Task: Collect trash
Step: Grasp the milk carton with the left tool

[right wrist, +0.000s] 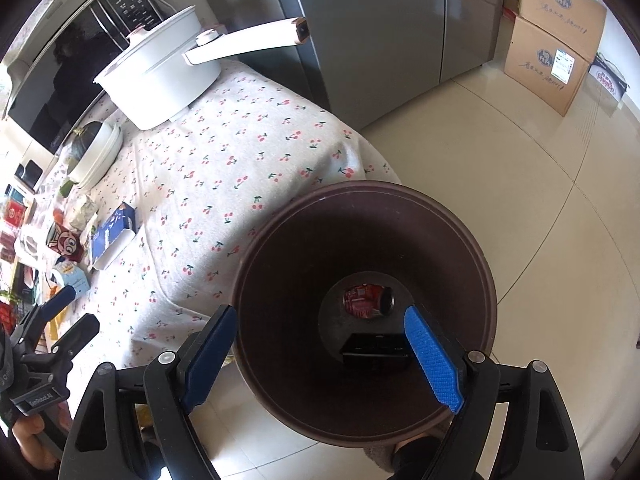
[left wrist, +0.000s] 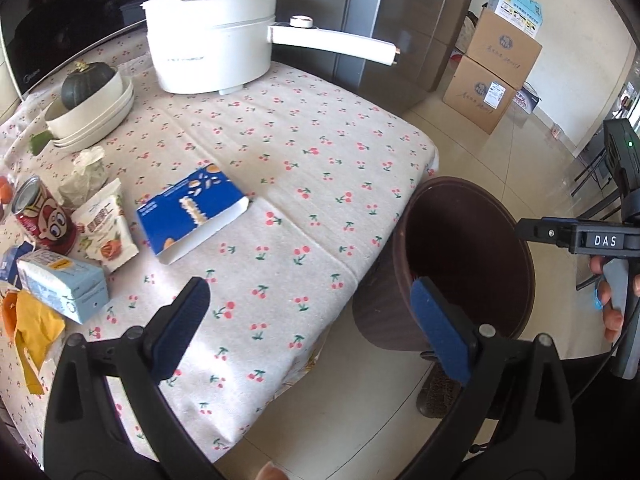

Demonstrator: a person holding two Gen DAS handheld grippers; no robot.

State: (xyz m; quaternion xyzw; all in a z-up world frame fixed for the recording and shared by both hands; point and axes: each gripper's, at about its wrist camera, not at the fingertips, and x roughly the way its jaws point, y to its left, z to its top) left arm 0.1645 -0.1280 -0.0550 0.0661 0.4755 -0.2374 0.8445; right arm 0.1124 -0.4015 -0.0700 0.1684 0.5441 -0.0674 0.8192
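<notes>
A brown trash bin (right wrist: 280,320) stands on the floor by the table's corner. At its bottom lie a red can (right wrist: 366,300) and a black box (right wrist: 376,350). My right gripper (right wrist: 320,340) hangs open above the bin with nothing between its fingers. My left gripper (left wrist: 312,324) is open and empty over the table's near edge, left of the bin (left wrist: 380,308). On the cherry-print cloth lie a blue box (left wrist: 192,212), a red can (left wrist: 44,216), a snack packet (left wrist: 106,228), a pale blue carton (left wrist: 64,284), a crumpled wrapper (left wrist: 84,176) and yellow paper (left wrist: 32,332).
A white pot (left wrist: 212,40) with a long handle stands at the table's far side. Stacked bowls (left wrist: 104,116) holding a dark squash sit at the left. Cardboard boxes (left wrist: 492,76) stand on the tiled floor beyond, beside a grey fridge (right wrist: 380,40).
</notes>
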